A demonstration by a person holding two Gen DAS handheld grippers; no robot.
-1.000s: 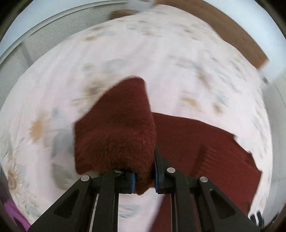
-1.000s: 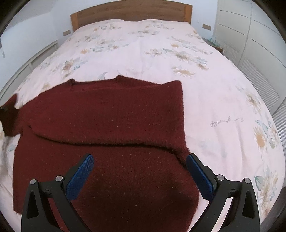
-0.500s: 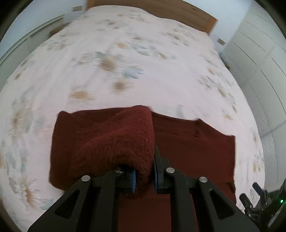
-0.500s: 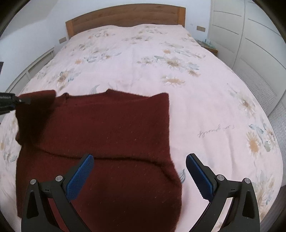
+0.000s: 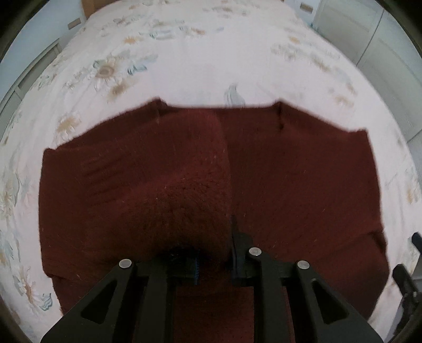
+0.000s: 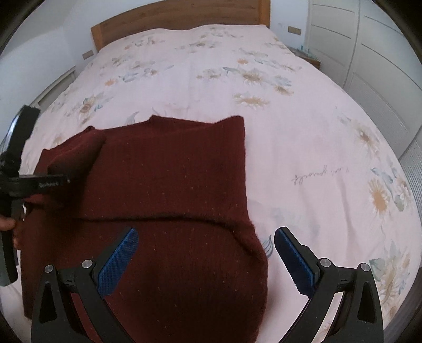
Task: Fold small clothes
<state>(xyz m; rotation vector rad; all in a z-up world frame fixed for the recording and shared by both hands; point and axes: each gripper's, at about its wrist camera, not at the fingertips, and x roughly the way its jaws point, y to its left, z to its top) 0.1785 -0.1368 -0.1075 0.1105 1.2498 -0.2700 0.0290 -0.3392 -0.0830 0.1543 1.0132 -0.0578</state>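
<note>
A dark red knit sweater (image 6: 171, 190) lies flat on the bed, its right sleeve folded across the body. My left gripper (image 5: 215, 260) is shut on the left sleeve (image 5: 190, 190) and holds it raised over the sweater's body (image 5: 303, 184). In the right wrist view the left gripper (image 6: 60, 180) shows at the left edge with the sleeve (image 6: 79, 153) draped from it. My right gripper (image 6: 205, 261) is open and empty, hovering over the sweater's lower right part.
The bed has a pale pink floral cover (image 6: 290, 118) and a wooden headboard (image 6: 179, 23). White wardrobe doors (image 6: 369, 52) stand on the right. The right gripper also shows at the lower right edge of the left wrist view (image 5: 407, 277).
My left gripper has carried the sleeve rightward and inward over the sweater's body. The right gripper has stayed open and drawn back a little.
</note>
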